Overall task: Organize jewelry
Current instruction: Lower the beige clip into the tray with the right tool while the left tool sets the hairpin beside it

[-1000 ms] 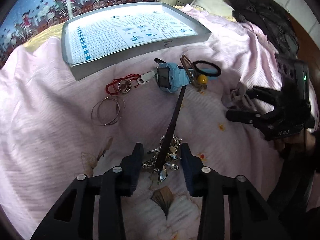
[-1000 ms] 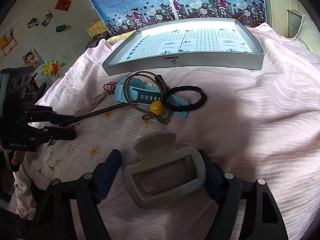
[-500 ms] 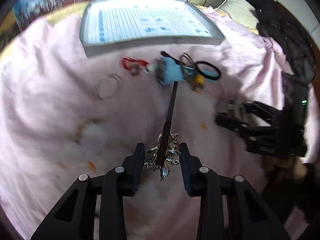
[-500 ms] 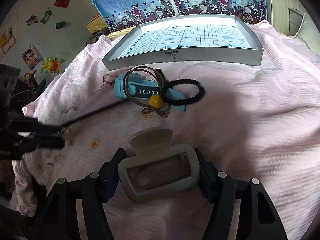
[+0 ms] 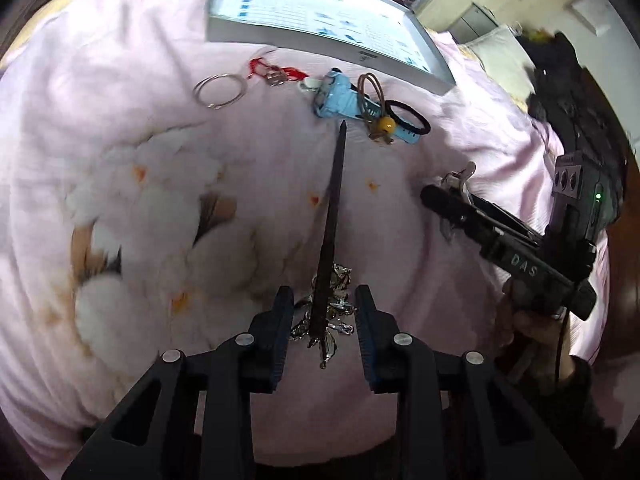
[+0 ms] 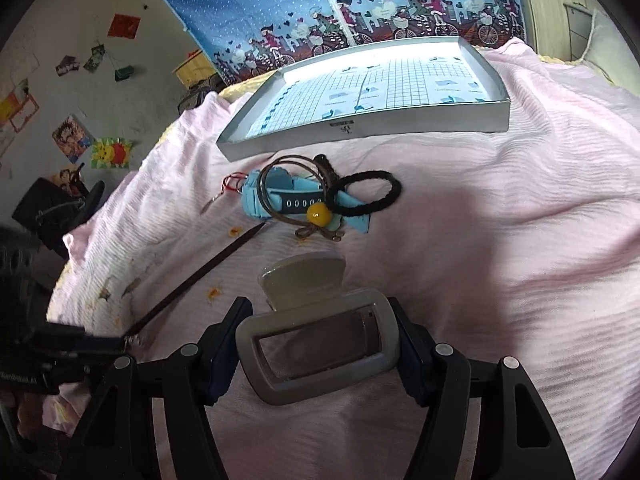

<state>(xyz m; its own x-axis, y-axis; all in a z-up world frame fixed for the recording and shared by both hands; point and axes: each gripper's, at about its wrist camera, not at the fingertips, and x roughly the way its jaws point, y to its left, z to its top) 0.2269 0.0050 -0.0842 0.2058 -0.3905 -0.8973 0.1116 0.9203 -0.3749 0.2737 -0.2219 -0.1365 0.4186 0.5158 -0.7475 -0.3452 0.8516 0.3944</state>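
Note:
My left gripper (image 5: pixel 323 320) is shut on the silver ornament of a long dark hair stick (image 5: pixel 334 200); the stick's tip points at the blue watch (image 5: pixel 340 98). In the right wrist view, my right gripper (image 6: pixel 318 340) is shut on a grey claw hair clip (image 6: pixel 304 276) just above the pink bedspread. A grey tray (image 6: pixel 400 122) with a grid lining sits at the back. The blue watch (image 6: pixel 280 196), a black hair tie (image 6: pixel 368 196) and a brown tie with a yellow bead (image 6: pixel 318 212) lie in front of it. The right gripper (image 5: pixel 452 200) shows at the right of the left wrist view.
Silver bangles (image 5: pixel 218 90) and a red cord charm (image 5: pixel 276 74) lie left of the watch. A blue patterned curtain (image 6: pixel 320 8) hangs behind the tray. Dark clothing (image 5: pixel 568 92) is piled at the bed's right. A hand (image 5: pixel 532 328) holds the right tool.
The left jaws have narrowed onto the stick's ornament, and the stick's tip has drawn back from under the watch. The left view has swung left. The right gripper has kept hold of the clip.

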